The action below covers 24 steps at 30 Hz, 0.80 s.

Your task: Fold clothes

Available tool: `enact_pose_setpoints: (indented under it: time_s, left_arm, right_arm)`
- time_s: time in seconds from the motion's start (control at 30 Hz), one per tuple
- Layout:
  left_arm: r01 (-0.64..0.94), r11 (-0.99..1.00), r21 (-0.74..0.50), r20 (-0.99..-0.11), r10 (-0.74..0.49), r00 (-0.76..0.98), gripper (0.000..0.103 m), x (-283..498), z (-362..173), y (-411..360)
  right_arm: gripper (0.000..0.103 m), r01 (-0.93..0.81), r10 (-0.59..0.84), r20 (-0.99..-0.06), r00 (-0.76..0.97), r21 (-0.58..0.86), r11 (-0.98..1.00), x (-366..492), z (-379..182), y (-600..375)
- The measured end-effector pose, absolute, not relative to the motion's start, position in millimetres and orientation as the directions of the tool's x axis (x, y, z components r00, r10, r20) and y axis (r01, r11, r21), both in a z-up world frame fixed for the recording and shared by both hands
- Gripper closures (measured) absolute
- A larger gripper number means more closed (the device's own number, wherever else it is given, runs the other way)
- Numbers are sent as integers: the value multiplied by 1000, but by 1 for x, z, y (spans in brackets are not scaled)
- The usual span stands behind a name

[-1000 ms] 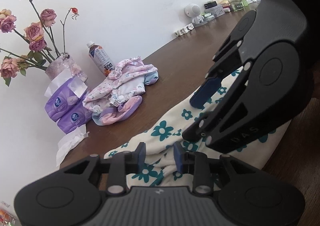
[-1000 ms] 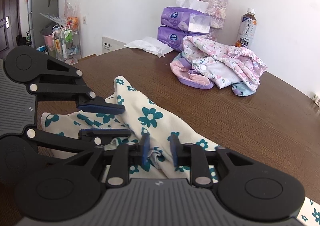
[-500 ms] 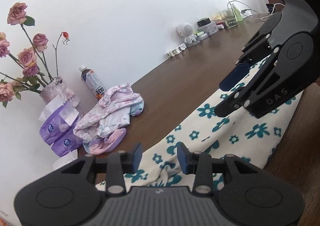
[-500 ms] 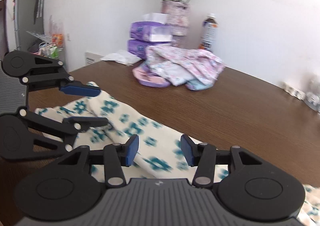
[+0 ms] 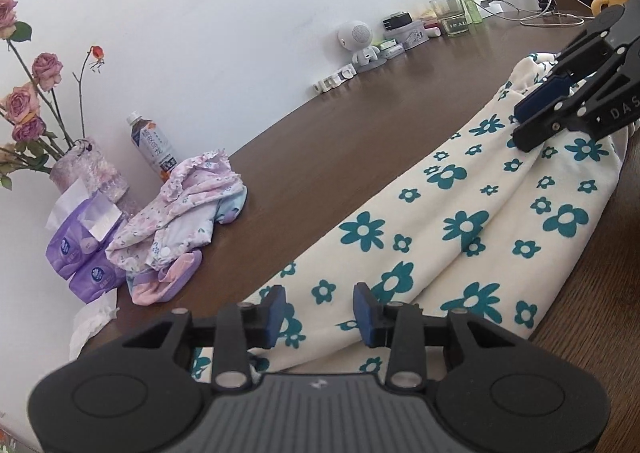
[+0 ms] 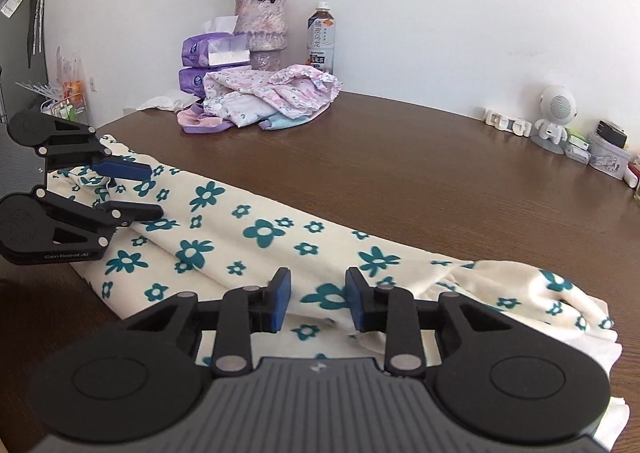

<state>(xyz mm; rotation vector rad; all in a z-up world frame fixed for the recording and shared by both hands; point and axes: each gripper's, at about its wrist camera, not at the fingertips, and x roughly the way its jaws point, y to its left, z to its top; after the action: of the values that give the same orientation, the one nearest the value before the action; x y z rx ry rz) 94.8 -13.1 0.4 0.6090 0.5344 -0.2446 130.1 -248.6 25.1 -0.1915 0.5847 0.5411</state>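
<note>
Your dark brown wooden bench [image 6: 400,173] carries the cream fleece garment printed with teal flowers [image 6: 256,237], stretched in a long band between your two hands. It looks soft, light and limp, so judge it likely to sag and slide; take it at the hems or corners, not mid-panel. Behind it sits a pile of pink floral baby clothes [image 6: 264,99]. Your left gripper [image 5: 320,311] has its jaws partly open over the cloth, gripping nothing. Your right gripper [image 6: 318,299] is closing its jaws, cloth lying between them, not yet pinched.

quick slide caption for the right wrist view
Both grippers over a flower-print garment stretched along a brown table, right gripper jaws closing.
</note>
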Motion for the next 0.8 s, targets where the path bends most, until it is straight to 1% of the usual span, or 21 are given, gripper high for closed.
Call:
enact_pose_setpoints:
  time_s: [0.1,0.2,0.3,0.4,0.43,0.5,0.6,0.63,0.67,0.73,0.8]
  left_arm:
    - [356,802,479,-542,-48,839,66,91,1,-10]
    - [338,812,476,-540,-34,841,65,88,3,-5]
    - [297,822,485,-525,3,851,63,86,8,4]
    - [277,833,479,-540,31,841,65,86,7,14]
    - [273,838,473,-547,36,836,67,86,6,18]
    - [268,852,449,-549,26,835,68,83,4,23]
    - [267,855,446,-544,22,839,69,81,4,23]
    - [269,853,447,-543,20,839,73,81,3,23]
    - [275,848,453,-543,18,840,75,80,3,21]
    - [274,841,467,-538,24,843,75,79,2,19]
    - [273,837,474,-534,27,845,75,79,2,18]
  right_arm:
    - [72,-490,393,-565,726,-22,872,134,26,-267]
    - [72,-441,354,-560,749,-23,897,138,27,-284]
    - [72,-431,357,-568,742,3,902,141,23,-292]
    - [72,-424,363,-577,732,32,905,145,19,-299]
    - [72,-423,363,-578,731,35,906,146,19,-299]
    - [72,-406,345,-582,737,28,913,146,18,-303]
    - [72,-362,299,-593,748,14,932,148,16,-312]
    - [69,-349,292,-597,747,22,937,150,15,-317]
    - [69,-339,292,-599,746,36,940,150,16,-321]
    - [68,-323,284,-590,756,41,945,150,21,-326]
    - [69,-312,280,-557,782,40,949,148,31,-328]
